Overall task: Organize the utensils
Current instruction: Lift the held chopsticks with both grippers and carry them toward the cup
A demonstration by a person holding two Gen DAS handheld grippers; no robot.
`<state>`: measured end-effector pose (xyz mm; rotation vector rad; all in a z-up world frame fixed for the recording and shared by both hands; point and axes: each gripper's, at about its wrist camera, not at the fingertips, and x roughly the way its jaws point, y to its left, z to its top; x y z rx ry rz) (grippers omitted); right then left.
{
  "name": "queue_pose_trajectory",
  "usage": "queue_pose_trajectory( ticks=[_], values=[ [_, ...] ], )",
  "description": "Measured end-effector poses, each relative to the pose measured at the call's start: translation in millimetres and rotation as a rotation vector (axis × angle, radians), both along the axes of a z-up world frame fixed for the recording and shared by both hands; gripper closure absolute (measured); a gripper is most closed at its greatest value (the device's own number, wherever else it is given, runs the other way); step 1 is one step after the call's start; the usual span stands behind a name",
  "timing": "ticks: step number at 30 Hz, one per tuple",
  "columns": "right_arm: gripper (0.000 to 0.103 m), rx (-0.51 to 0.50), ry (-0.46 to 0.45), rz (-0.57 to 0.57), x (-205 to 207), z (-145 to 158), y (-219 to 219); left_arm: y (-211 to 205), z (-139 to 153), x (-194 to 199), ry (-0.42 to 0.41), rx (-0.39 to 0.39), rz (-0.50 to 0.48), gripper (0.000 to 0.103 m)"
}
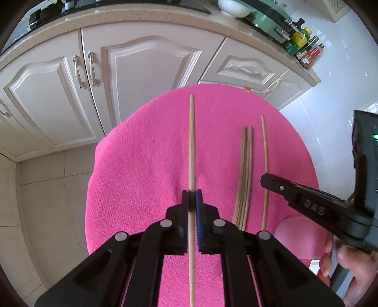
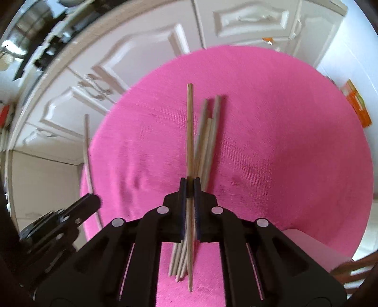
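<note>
My left gripper (image 1: pixel 192 197) is shut on a pale wooden chopstick (image 1: pixel 191 141) and holds it above the pink towel (image 1: pixel 146 165). A bundle of several darker chopsticks (image 1: pixel 244 174) lies on the towel to its right, with one more chopstick (image 1: pixel 266 165) beside it, held by the right gripper (image 1: pixel 267 180). In the right wrist view my right gripper (image 2: pixel 190 185) is shut on a chopstick (image 2: pixel 190 132), just above the bundle (image 2: pixel 209 141). The left gripper (image 2: pixel 91 200) shows at lower left with its chopstick (image 2: pixel 87 151).
White kitchen cabinets (image 1: pixel 70 89) stand behind the round pink-covered surface. A countertop (image 1: pixel 141 19) holds a white bowl (image 1: pixel 232 8), a green appliance (image 1: pixel 267 16) and bottles (image 1: pixel 307 47). White tiled floor (image 1: pixel 330 99) lies to the right. An orange object (image 2: pixel 358 106) lies on the floor.
</note>
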<state>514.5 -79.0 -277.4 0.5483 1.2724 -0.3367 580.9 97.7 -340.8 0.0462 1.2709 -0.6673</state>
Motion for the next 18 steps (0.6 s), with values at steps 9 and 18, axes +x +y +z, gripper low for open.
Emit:
queue_pose_trajectory(
  ticks=[9,18],
  values=[
    [0.097,0.019,-0.167,0.142,-10.6,61.9,17.0,1.4,48.5,-20.3,-0.101,-0.055,0.061,0.097],
    [0.097,0.027,-0.377,0.295,-56.4,141.7,5.6,-14.7,115.5,-86.5,-0.238,-0.113,0.166,0.097]
  ],
)
